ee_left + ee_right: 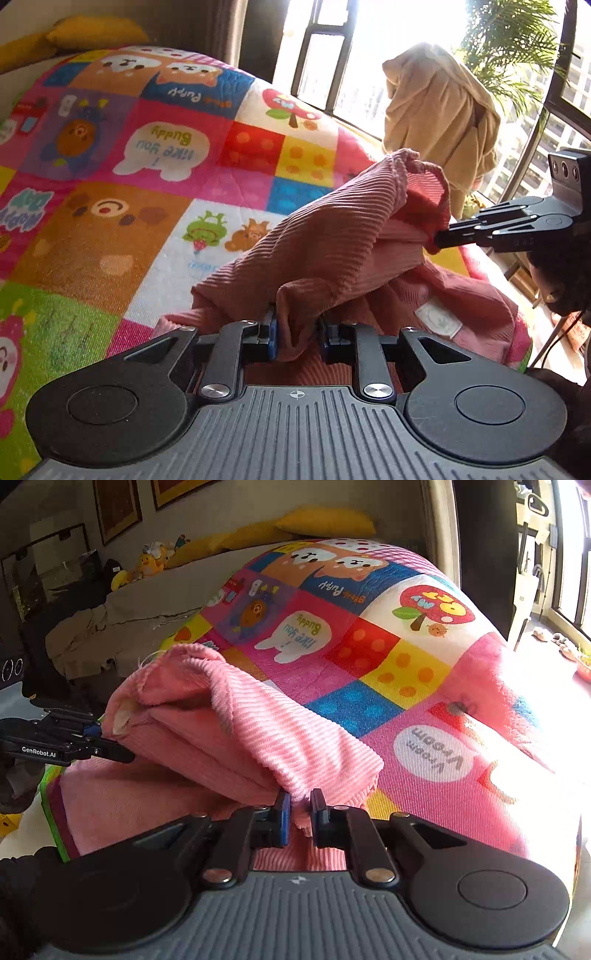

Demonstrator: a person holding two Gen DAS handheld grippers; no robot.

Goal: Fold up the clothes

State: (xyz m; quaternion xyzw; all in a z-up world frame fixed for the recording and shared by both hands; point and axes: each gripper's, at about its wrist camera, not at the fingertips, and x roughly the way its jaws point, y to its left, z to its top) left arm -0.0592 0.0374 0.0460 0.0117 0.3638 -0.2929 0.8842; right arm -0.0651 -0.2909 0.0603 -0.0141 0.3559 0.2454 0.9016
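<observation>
A pink ribbed garment [332,236] [236,723] hangs lifted above a colourful cartoon quilt [140,155] [369,646]. My left gripper [297,332] is shut on a bunched fold of it at one corner. My right gripper [297,808] is shut on another edge. In the left wrist view the right gripper [437,240] comes in from the right and pinches the cloth. In the right wrist view the left gripper [110,742] holds the far-left corner. The garment's lower part, with a white label [439,317], lies on the quilt.
A beige robe [439,114] hangs by the window [332,55] with a palm plant [517,48] behind. Yellow pillows [325,522] sit at the bed's head. A beige sofa with plush toys [151,563] stands to the left.
</observation>
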